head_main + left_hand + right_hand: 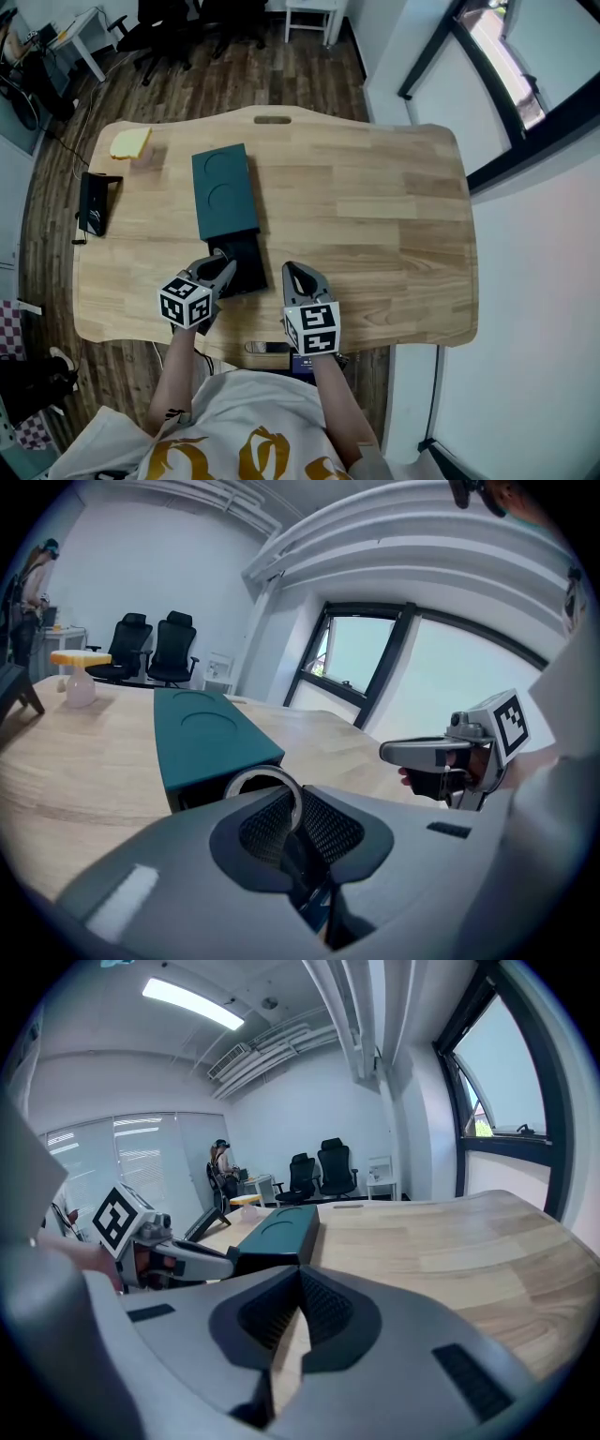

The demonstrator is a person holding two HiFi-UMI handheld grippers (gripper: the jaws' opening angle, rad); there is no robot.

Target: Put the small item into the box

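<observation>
left hand-held gripper: clamped on thin silvery metal ring, pinched at the jaw tips | ring: just before open near end of dark teal rectangular box on wooden table | right hand-held gripper: jaws together, empty, near box

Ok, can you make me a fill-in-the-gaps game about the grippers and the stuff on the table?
1. The left gripper pinches a small silver ____ between its jaws.
2. The long box on the wooden table is dark ____.
3. The right gripper has its jaws ____, with nothing in them.

Missing words: ring; green; shut.
</observation>
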